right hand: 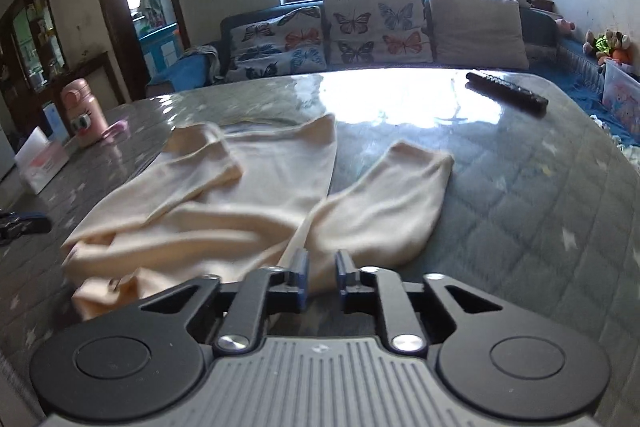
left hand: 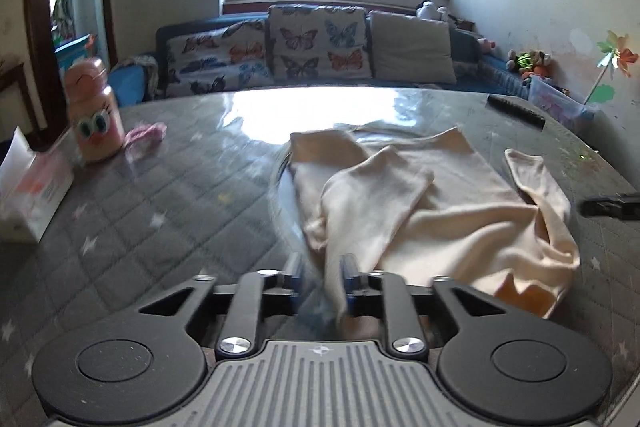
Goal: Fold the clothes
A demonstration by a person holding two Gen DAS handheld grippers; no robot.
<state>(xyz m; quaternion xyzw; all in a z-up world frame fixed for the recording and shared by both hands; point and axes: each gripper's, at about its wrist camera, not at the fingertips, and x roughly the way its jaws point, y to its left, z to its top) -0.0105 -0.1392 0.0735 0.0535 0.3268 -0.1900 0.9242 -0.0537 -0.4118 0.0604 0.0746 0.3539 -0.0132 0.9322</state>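
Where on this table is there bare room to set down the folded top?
Bare stretch between the cream garment and the remote, toward the window. Also between the pink bottle and the garment. Crowded by the tissue box.

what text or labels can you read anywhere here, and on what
No text can be read in either view.
White carton: pink printing, too blurred.
Pink bottle: a cartoon face, no words.
Remote control: buttons too small.
Plastic storage box: cartoon print, no legible words.

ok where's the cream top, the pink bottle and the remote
cream top (right hand: 256, 187), right wrist view, flat body
pink bottle (left hand: 94, 115), left wrist view, front with eyes
remote (right hand: 506, 91), right wrist view, middle
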